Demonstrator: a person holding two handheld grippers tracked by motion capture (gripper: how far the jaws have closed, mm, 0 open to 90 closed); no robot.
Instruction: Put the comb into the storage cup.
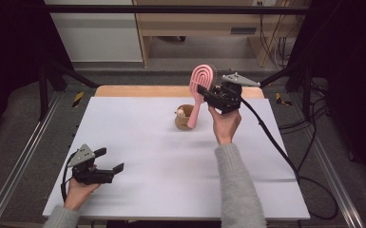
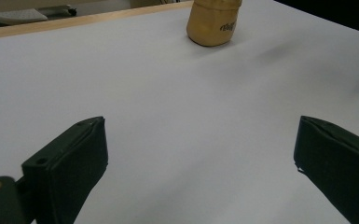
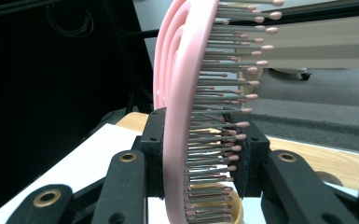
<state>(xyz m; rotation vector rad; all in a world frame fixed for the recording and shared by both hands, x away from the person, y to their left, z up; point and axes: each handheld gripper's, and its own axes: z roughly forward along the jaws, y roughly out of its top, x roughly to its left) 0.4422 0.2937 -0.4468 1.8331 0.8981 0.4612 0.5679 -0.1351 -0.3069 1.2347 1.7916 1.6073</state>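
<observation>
- Pink plastic hairbrush (image 1: 200, 88) held up over the far middle of the surface (image 1: 171, 161), its oval, ribbed head on top and its handle slanting down and to the left.
- Right gripper (image 1: 203, 91) grips the brush at the lower part of the head; its fingers (image 3: 156, 154) are clamped on it, one against the smooth pink back, the other pressed into the bristle side.
- From the right gripper view the brush stands edge-on between those fingers, rows of grey pins with pink tips sticking out to the right.
- Handle tip of the brush reaches down to a small tan cup (image 1: 184, 118) on the surface; from above I cannot tell whether it is inside the cup, touching it or just in front of it.
- That cup stands upright near the far centre of the surface, with a small pale thing (image 1: 181, 112) showing at its rim; too small to tell what it is.
- In the left gripper view the same cup (image 2: 213, 21) sits far ahead, dark lettering on its side.
- Left gripper (image 1: 110, 160) is low at the near left corner of the surface, well apart from cup and brush, its fingers (image 2: 72, 163) spread wide with bare white surface between them.
- Person's grey sleeve (image 1: 237, 190) comes in from the bottom right, hand (image 1: 224, 124) wrapped under the right gripper, black cable (image 1: 275, 147) trailing back across the surface.
</observation>
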